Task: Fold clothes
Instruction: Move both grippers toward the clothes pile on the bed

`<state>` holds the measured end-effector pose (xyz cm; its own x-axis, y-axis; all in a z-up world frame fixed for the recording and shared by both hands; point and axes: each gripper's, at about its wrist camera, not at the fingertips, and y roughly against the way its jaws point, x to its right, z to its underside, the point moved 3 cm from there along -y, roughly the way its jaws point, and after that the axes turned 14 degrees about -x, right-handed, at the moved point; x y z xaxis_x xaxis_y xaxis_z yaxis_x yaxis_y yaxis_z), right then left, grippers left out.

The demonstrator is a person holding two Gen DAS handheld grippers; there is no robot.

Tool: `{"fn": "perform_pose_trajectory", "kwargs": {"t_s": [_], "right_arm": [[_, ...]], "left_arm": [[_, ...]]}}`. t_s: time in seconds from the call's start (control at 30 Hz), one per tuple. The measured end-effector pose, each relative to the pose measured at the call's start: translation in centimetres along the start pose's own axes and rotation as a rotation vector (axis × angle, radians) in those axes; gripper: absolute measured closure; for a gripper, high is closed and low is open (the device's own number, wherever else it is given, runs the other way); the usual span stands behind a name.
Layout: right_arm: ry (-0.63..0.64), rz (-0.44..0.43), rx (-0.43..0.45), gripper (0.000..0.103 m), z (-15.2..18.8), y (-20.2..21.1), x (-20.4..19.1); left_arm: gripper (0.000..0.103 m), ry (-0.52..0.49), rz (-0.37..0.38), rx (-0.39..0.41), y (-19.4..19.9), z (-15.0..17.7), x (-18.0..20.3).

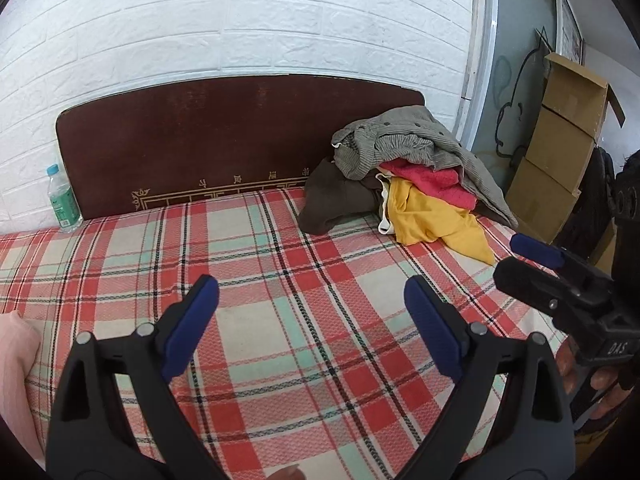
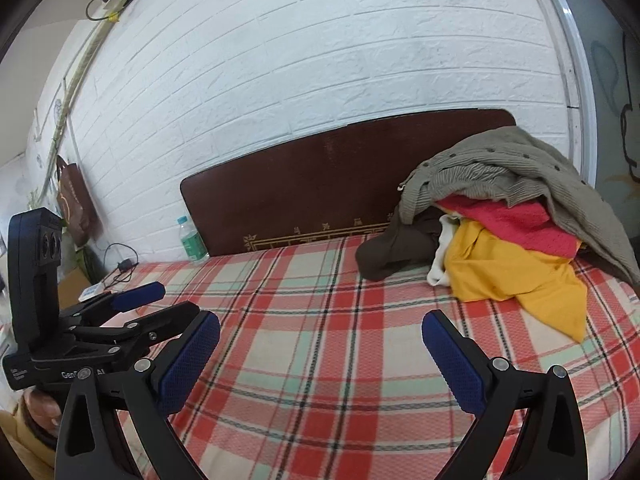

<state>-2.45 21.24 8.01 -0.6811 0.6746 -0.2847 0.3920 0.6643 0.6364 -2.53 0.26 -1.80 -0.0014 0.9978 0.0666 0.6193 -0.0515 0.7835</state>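
Note:
A heap of clothes (image 1: pixel 404 168) lies at the far right of the plaid bed (image 1: pixel 280 280), against the headboard: a grey knit cardigan (image 2: pixel 500 176) on top, a red knit (image 2: pixel 512 224), a yellow garment (image 2: pixel 512 276) and a brown one (image 2: pixel 392 252) below. My left gripper (image 1: pixel 312 292) is open and empty above the middle of the bed, well short of the heap. My right gripper (image 2: pixel 320 328) is open and empty too, left of the yellow garment. Each gripper shows at the edge of the other's view, the right one (image 1: pixel 560 280) and the left one (image 2: pixel 132 308).
A dark wooden headboard (image 1: pixel 240 136) backs the bed against a white brick wall. A plastic water bottle (image 1: pixel 62 200) stands at its left end. Cardboard boxes (image 1: pixel 568 148) stand right of the bed. A pink cloth (image 1: pixel 16 368) lies at the bed's near left edge.

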Motion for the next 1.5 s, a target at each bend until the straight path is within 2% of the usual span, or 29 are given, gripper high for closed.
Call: {"fn": "perform_pose_trajectory", "kwargs": {"t_s": [0.13, 0.2, 0.27, 0.37, 0.43, 0.7, 0.97, 1.23, 1.5], "right_arm": [[-0.003, -0.042, -0.016, 0.000, 0.9, -0.5, 0.3], [-0.036, -0.071, -0.042, 0.000, 0.6, -1.2, 2.2], [-0.047, -0.074, -0.025, 0.000, -0.2, -0.3, 4.0], [-0.012, -0.036, 0.039, 0.000, -0.8, 2.6, 5.5], [0.016, -0.004, 0.049, 0.000, -1.5, 3.5, 7.1], [0.051, 0.023, 0.115, 0.000, -2.8, 5.7, 9.8], [0.056, 0.080, 0.196, 0.000, -6.1, 8.8, 12.6], [0.045, 0.128, 0.182, 0.000, -6.0, 8.7, 14.7], [0.089, 0.152, 0.110, 0.000, -6.2, 5.5, 15.7]], "left_arm": [[0.008, -0.007, -0.008, -0.003, -0.6, -0.9, 0.9], [0.008, -0.010, -0.012, -0.004, -0.8, -1.3, 1.4], [0.009, -0.032, -0.057, 0.037, -0.9, -0.9, 3.8], [0.008, -0.001, -0.042, 0.045, -1.0, -2.2, 5.3], [0.008, 0.008, -0.045, 0.048, -0.9, -3.1, 6.4], [0.008, -0.035, -0.076, 0.112, -0.1, -6.1, 9.1], [0.008, -0.079, -0.046, 0.180, 0.8, -9.8, 12.8], [0.008, -0.071, -0.035, 0.151, -1.4, -9.8, 14.0], [0.008, -0.056, -0.040, 0.118, -3.8, -10.4, 13.9]]}}
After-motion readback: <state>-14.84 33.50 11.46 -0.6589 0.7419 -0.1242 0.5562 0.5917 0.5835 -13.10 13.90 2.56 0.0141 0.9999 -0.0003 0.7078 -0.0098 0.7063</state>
